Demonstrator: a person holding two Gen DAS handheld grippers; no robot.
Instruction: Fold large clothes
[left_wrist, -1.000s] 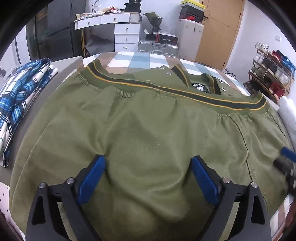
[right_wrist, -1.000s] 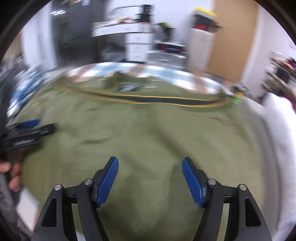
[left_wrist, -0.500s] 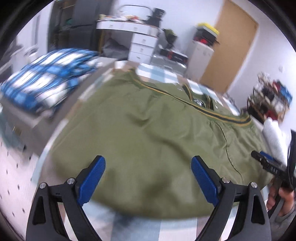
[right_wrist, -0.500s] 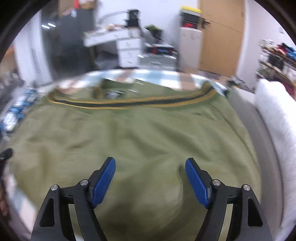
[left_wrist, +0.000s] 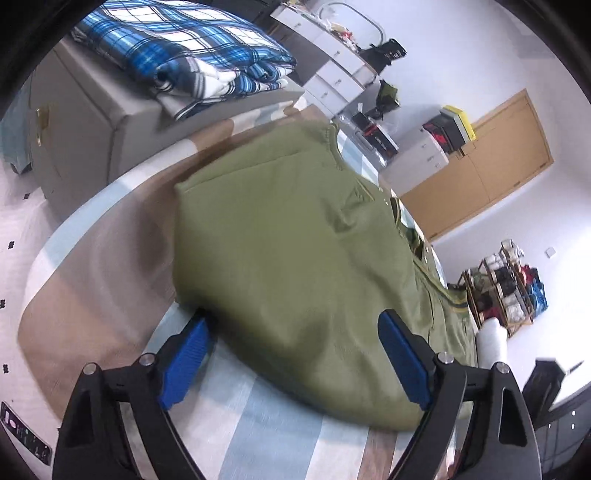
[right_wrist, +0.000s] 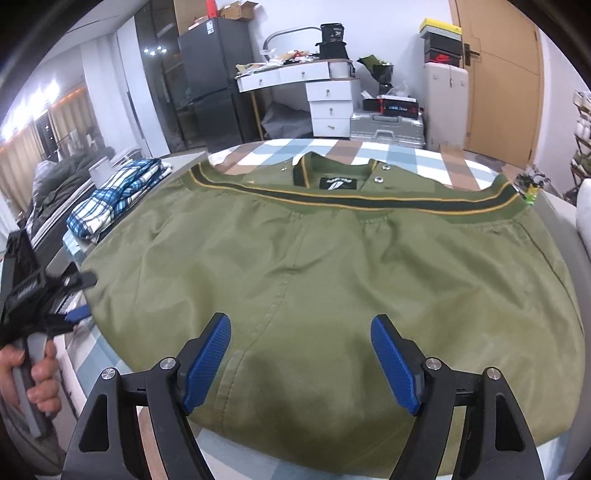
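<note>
Lying folded on the checked bed cover (right_wrist: 399, 153), the olive jacket (right_wrist: 332, 280) sat under my left gripper (left_wrist: 291, 363), jaws just narrowing yet unclamped at its corner, and my spread right gripper (right_wrist: 301, 363), ready for folding.

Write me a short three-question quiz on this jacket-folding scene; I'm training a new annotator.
1. True or false: the olive-green bomber jacket hangs on a hanger.
2. What lies on the grey box left of the jacket? A) blue plaid folded cloth B) red towel C) shoes
3. Fill in: the right gripper has its blue-padded fingers ____ above the jacket's near edge.

Key: 1 false, it lies on the striped bedsheet; 2 A; 3 open.
</note>
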